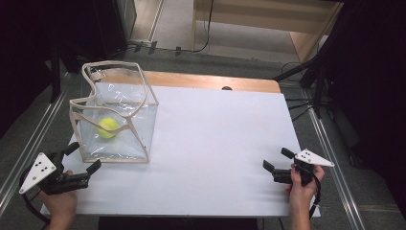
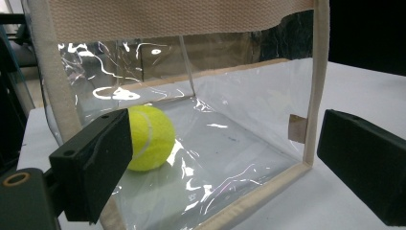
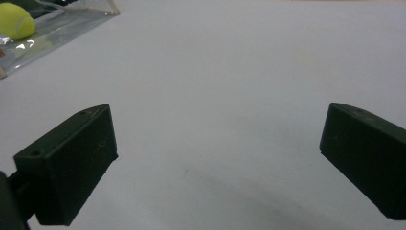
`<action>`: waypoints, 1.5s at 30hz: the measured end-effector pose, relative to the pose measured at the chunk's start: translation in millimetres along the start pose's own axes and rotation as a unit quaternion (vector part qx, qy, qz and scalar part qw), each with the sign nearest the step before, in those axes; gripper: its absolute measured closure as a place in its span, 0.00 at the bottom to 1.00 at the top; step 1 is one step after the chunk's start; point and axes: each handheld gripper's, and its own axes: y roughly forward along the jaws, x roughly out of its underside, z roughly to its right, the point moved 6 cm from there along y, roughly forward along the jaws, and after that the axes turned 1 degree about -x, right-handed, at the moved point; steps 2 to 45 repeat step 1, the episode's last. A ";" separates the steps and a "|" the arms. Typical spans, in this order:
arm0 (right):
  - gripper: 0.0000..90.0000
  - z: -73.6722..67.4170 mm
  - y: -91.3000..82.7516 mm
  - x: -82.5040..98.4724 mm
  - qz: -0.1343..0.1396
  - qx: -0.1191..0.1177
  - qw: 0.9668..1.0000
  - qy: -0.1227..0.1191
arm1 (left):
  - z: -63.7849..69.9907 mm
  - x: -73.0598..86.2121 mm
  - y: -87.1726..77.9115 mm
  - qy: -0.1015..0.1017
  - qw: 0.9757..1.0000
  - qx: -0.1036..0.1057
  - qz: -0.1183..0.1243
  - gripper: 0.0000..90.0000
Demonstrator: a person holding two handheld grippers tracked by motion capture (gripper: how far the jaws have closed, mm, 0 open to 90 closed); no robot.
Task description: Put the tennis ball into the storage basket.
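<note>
Ball (image 2: 148, 138) inside the clear bag (image 1: 139, 129) lies at my left claw's (image 1: 82, 159) twelve o'clock, nearer than my right claw (image 1: 277, 161); both gape wide, empty.

No legible text, brand, number or sign is found in any view. A small tan tab (image 2: 297, 128) sits on the wall of the clear bag (image 2: 249, 96), but nothing printed on it can be made out. The tennis ball (image 2: 149, 138) shows its seam and no readable marking.
</note>
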 end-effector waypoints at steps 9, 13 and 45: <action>0.00 -0.1 0.4 0.9 -0.001 0.001 1.000 -0.001 | -0.1 0.0 0.0 0.000 1.000 0.000 0.000 0.06; 0.00 -0.1 0.4 0.9 -0.001 0.001 1.000 -0.001 | -0.1 0.0 0.0 0.000 1.000 0.000 0.000 0.06; 0.00 -0.1 0.4 0.9 -0.001 0.001 1.000 -0.001 | -0.1 0.0 0.0 0.000 1.000 0.000 0.000 0.06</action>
